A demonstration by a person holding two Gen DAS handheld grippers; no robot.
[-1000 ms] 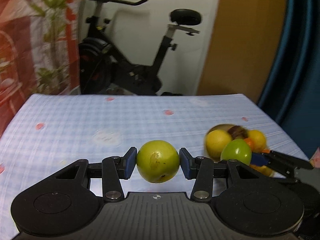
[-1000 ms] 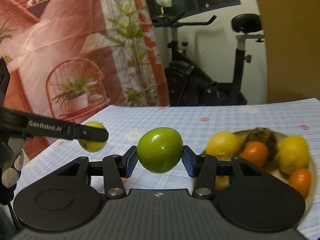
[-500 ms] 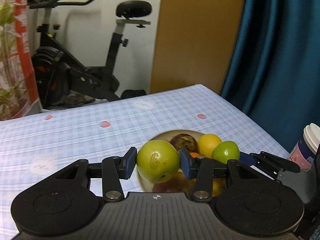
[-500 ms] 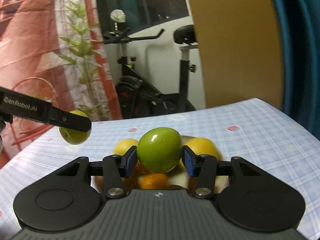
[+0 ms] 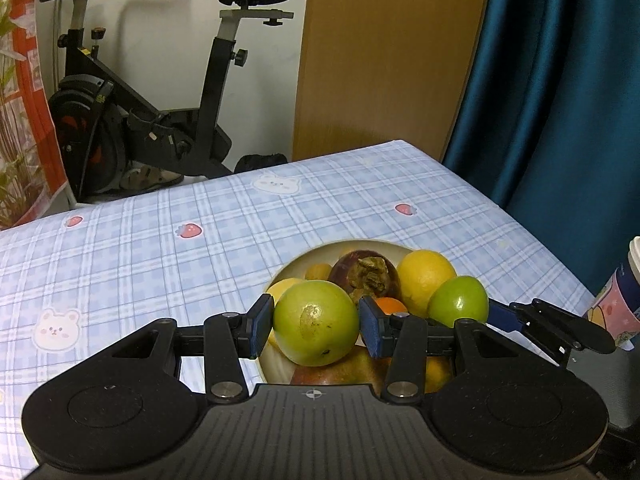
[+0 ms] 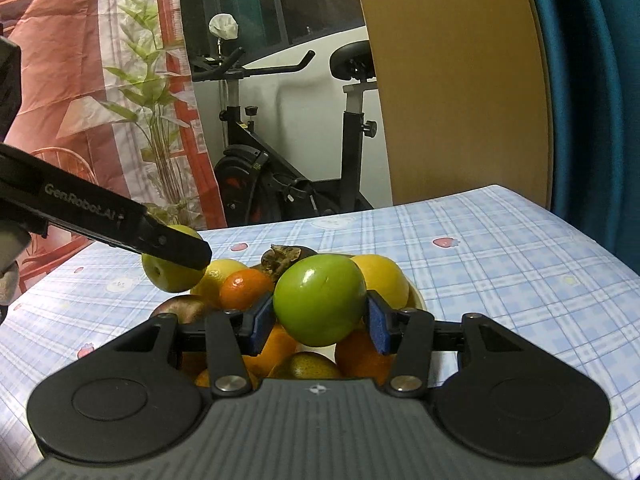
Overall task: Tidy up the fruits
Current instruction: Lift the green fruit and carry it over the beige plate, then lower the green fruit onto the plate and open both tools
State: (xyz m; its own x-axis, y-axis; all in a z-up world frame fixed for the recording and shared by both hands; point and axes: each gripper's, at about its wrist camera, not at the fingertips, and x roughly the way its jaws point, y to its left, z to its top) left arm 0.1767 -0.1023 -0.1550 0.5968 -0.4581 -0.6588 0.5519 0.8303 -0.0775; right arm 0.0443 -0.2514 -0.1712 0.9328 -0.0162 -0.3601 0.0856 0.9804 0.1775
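My left gripper (image 5: 316, 326) is shut on a yellow-green fruit with a brown scar (image 5: 316, 326), held just above a cream bowl (image 5: 280, 276). The bowl holds yellow citrus (image 5: 426, 276), a dark purple fruit (image 5: 366, 276) and oranges. My right gripper (image 6: 320, 306) is shut on a brighter green fruit (image 6: 320, 306), also over the bowl (image 6: 416, 298). That green fruit (image 5: 460, 300) shows at the right of the left wrist view. The left gripper with its fruit (image 6: 170, 270) shows at the left of the right wrist view.
A blue checked tablecloth (image 5: 160, 248) covers the table. A paper cup (image 5: 624, 304) stands near the right edge. Beyond the far edge are an exercise bike (image 5: 160, 120), a wooden panel (image 5: 384, 60) and a teal curtain (image 5: 560, 80).
Both grippers have swung right across the table, each still gripping its fruit, and now hang over the bowl. The bowl has come close under the fingers in both views.
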